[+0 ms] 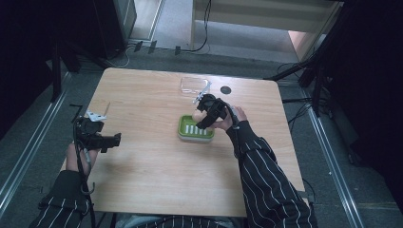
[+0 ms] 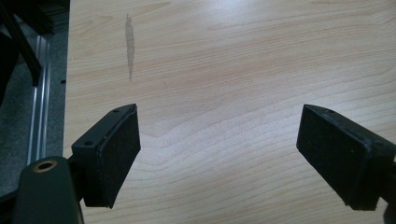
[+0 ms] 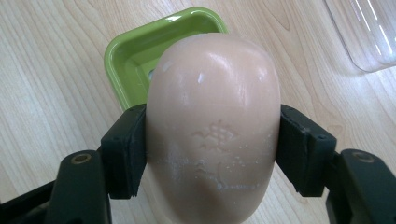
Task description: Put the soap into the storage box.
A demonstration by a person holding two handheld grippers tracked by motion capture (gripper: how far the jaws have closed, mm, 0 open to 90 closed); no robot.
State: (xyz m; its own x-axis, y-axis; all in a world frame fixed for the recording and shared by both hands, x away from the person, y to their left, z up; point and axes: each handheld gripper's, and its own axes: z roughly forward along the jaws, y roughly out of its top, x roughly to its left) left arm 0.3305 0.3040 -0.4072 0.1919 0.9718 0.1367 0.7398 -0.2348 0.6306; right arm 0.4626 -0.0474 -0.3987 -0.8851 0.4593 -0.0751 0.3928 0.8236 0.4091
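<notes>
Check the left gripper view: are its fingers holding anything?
No. The left gripper has its fingers spread wide apart, with nothing but bare wooden table between them.

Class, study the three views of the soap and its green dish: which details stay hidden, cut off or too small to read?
- Embossed mark on the soap bar, right gripper view: too worn to read.
- Green soap dish, same view: mostly hidden behind the soap.
- Clear lid: cut off by the edge.
- Soap in high view: hidden by the right gripper.
</notes>
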